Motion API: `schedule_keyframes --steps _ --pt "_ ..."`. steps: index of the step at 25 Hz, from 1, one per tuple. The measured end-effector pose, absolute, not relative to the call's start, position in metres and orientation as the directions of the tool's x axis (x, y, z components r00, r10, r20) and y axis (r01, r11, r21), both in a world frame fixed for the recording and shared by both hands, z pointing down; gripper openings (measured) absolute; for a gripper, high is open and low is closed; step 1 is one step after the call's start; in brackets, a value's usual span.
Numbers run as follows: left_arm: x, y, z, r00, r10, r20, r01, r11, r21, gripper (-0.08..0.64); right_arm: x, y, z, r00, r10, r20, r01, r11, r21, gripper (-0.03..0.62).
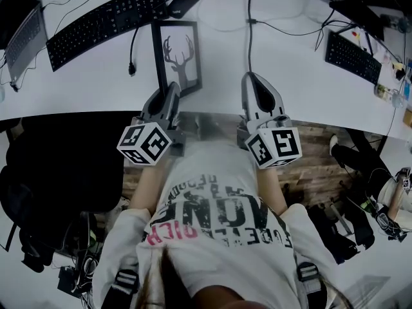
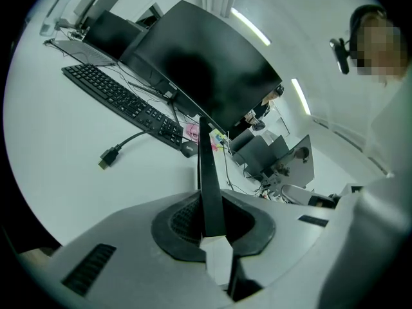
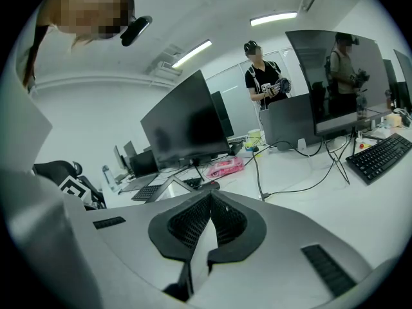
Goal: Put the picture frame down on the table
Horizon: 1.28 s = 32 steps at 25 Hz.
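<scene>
Picture frame (image 1: 177, 56) at the near edge of the worktop (image 1: 90, 85).
My left hand-held gripper (image 1: 171, 90) clamps the frame's near end; my right hand-held gripper (image 1: 253, 79) sits beside it, jaws together, empty.

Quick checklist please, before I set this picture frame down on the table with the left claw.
1. Left claw clamped on the picture frame edge: ok.
2. Right claw shut, empty and off to the side of the frame: ok.
3. Cable plug clear of the frame: ok, it lies apart on the left.
4. Keyboard and mouse clear of the frame's far edge: cannot tell, they look close.
5. Frame resting flat on the table: cannot tell.
</scene>
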<state>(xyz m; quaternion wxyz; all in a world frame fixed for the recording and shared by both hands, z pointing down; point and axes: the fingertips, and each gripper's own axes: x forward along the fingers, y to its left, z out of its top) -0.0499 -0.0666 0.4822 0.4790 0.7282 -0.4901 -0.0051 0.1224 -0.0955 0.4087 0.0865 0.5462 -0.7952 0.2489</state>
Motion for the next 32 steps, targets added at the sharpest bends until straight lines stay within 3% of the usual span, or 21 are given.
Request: schedule_keyframes --steps 16,32 --pt "-0.048 -0.057 0.504 0.554 -0.689 0.467 -0.647 -0.002 0.763 0.029 0.108 -0.094 0.411 -0.391 -0.827 0.405 -0.912 0.287 -0.293 -0.002" --pt "-0.053 -0.051 0.523 0.481 -0.664 0.572 -0.729 0.058 0.682 0.06 0.122 -0.09 0.4 -0.409 -0.825 0.39 -0.905 0.31 -0.293 -0.002"
